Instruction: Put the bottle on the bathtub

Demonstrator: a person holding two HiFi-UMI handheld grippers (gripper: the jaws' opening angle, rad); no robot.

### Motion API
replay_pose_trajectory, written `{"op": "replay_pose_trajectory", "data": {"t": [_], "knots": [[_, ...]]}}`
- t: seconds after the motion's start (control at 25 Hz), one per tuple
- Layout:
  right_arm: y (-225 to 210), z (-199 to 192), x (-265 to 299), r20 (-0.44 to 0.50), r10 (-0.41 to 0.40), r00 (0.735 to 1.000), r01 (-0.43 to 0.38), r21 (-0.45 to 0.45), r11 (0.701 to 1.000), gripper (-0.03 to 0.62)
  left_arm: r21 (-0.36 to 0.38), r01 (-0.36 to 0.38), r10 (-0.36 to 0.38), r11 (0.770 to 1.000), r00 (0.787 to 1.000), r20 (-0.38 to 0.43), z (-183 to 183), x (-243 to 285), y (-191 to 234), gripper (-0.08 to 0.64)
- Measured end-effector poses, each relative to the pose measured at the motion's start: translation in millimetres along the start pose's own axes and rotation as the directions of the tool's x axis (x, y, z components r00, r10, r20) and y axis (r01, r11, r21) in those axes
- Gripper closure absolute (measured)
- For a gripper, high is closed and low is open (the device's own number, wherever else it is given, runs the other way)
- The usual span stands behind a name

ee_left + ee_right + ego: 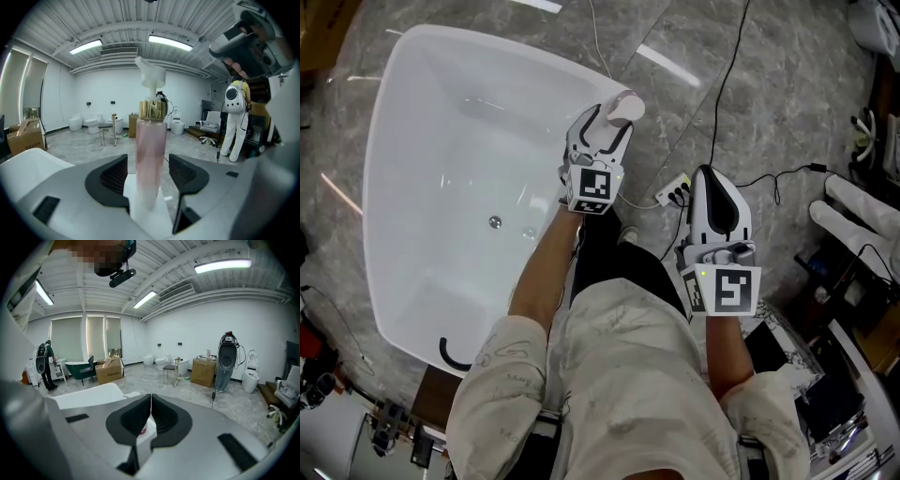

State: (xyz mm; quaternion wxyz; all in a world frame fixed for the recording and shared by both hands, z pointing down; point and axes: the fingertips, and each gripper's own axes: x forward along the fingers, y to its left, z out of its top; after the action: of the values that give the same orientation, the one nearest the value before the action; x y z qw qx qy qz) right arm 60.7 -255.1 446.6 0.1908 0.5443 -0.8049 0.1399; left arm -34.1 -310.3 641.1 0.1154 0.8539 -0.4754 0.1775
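A tall pink bottle [151, 154] with a gold collar and a white pump top stands upright on the white bathtub rim [149, 220]. My left gripper [148, 174] is open around it, with a gap showing on each side between the pads and the bottle. In the head view the bottle's white top [626, 106] sits at the near right corner of the bathtub [394, 131], just beyond the left gripper [614, 131]. My right gripper [711, 178] hangs over the floor to the right, shut with nothing in it [150, 414].
A white power strip [673, 192] and black cables lie on the grey floor between the grippers. Equipment and a white shape [853, 220] crowd the right side. A person in white [235, 123], toilets and cardboard boxes [108, 369] stand farther off.
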Motion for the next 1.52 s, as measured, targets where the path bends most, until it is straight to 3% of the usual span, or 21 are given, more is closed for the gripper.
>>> {"op": "replay_pose_trajectory", "data": {"t": [0.28,0.48,0.72,0.92,1.12,1.32,1.52], "knots": [[3.6,24.4,-10.8,0.054,0.033,0.998,-0.031,-0.029,0.999,0.603,-0.047,-0.112,0.113,0.993,0.994,0.009,19.8,-48.6,13.0,0.304],[0.8,46.9,-14.4,0.107,0.070,0.992,-0.064,-0.055,0.996,0.603,-0.063,-0.215,0.219,0.975,0.973,0.069,57.0,-90.4,23.5,0.304],[3.2,71.8,-19.7,0.175,0.150,0.973,-0.137,-0.084,0.987,0.603,-0.057,-0.371,0.375,0.927,0.920,0.109,99.1,-144.5,36.1,0.304],[-7.5,90.2,-35.8,0.232,0.211,0.949,-0.190,-0.110,0.976,0.603,-0.088,-0.430,0.439,0.898,0.881,0.175,143.4,-179.1,10.7,0.304],[-15.8,109.2,-57.6,0.287,0.284,0.915,-0.253,-0.140,0.957,0.603,-0.155,-0.517,0.535,0.842,0.836,0.117,173.1,-210.4,-25.8,0.322],[-17.3,117.0,-81.9,0.327,0.352,0.877,-0.317,-0.158,0.935,0.603,-0.156,-0.538,0.559,0.828,0.814,0.160,199.9,-230.0,-66.2,0.353],[-20.5,119.5,-93.8,0.342,0.414,0.844,-0.372,-0.184,0.910,0.603,-0.149,-0.583,0.602,0.799,0.770,0.212,223.5,-243.1,-84.4,0.449]]}}
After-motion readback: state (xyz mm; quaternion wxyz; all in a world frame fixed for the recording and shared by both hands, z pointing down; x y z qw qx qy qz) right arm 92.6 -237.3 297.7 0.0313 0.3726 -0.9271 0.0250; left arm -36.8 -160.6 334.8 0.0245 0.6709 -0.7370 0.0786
